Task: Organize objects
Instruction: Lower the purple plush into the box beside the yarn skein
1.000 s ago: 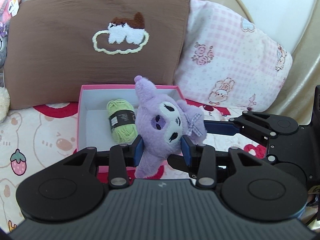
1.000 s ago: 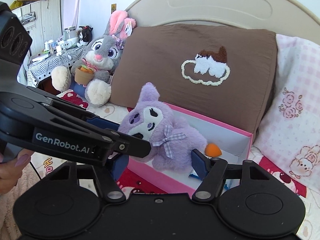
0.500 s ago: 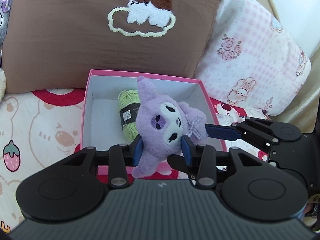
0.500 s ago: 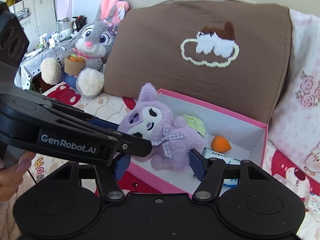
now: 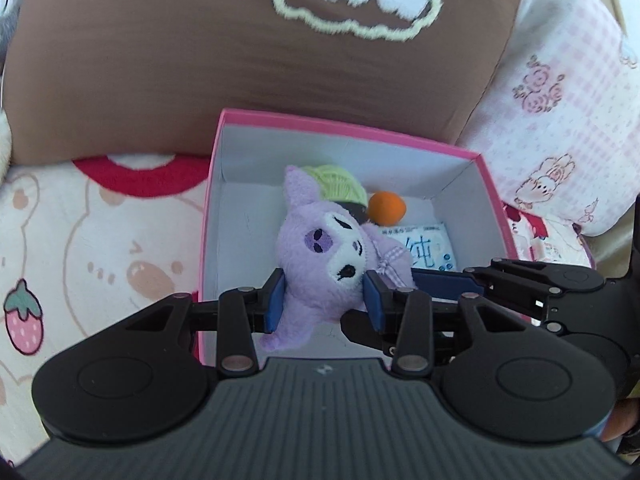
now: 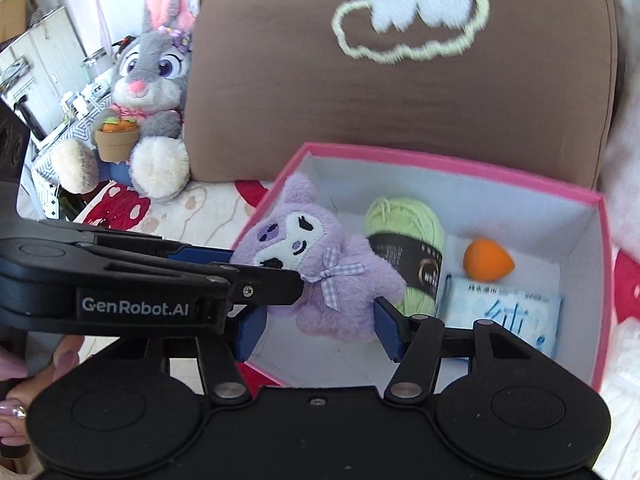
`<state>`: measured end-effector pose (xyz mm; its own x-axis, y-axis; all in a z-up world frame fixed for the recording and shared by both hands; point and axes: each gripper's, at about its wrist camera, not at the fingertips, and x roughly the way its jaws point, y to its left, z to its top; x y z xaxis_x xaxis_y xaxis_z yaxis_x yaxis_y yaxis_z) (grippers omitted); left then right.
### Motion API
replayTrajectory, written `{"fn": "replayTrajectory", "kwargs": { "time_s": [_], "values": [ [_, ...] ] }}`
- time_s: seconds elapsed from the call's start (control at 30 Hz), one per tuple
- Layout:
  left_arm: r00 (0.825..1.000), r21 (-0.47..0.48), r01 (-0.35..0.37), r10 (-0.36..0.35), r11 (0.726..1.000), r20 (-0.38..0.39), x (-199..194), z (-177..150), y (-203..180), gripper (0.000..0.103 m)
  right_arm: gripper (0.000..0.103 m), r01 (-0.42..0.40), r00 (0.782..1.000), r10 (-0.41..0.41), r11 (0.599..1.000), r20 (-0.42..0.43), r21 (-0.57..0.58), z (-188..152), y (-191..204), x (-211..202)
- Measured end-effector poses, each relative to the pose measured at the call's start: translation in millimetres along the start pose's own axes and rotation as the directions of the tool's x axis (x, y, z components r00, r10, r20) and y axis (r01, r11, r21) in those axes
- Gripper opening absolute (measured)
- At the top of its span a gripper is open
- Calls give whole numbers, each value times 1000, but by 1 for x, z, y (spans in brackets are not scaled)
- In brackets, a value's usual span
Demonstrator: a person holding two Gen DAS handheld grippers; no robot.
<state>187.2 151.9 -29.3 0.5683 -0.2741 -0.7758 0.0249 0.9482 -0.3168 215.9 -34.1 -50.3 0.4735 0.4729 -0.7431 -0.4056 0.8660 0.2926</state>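
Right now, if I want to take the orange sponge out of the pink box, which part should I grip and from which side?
Probably grip the orange sponge across its round wide end, coming from above. It lies on its side on the floor of the pink box, pointed tip toward the right wall, so the tip would likely slip. The green yarn and the tissue pack lie close beside it.

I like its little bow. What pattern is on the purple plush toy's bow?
Purple-and-white checks on the bow, clearest in the right wrist view.
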Motion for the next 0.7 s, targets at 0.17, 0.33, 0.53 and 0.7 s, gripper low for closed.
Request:
{"fn": "replayTrajectory", "kwargs": {
  "time_s": [0.17,0.33,0.53,0.7],
  "values": [
    [998,-27,-14,13,1000,-56,16,-8,4,40,63,-30,998,34,997,-56,70,-9,-14,17],
    [994,-86,-55,46,995,-99,25,-14,11,40,63,-57,992,66,995,-105,82,-10,-17,31],
    [991,-103,-78,66,992,-115,35,-16,14,40,63,-76,986,82,996,-146,50,-9,-21,43],
    [992,-102,-74,62,992,-112,37,-15,17,40,64,-98,980,108,993,-168,67,-8,-28,47]
  ]
}}
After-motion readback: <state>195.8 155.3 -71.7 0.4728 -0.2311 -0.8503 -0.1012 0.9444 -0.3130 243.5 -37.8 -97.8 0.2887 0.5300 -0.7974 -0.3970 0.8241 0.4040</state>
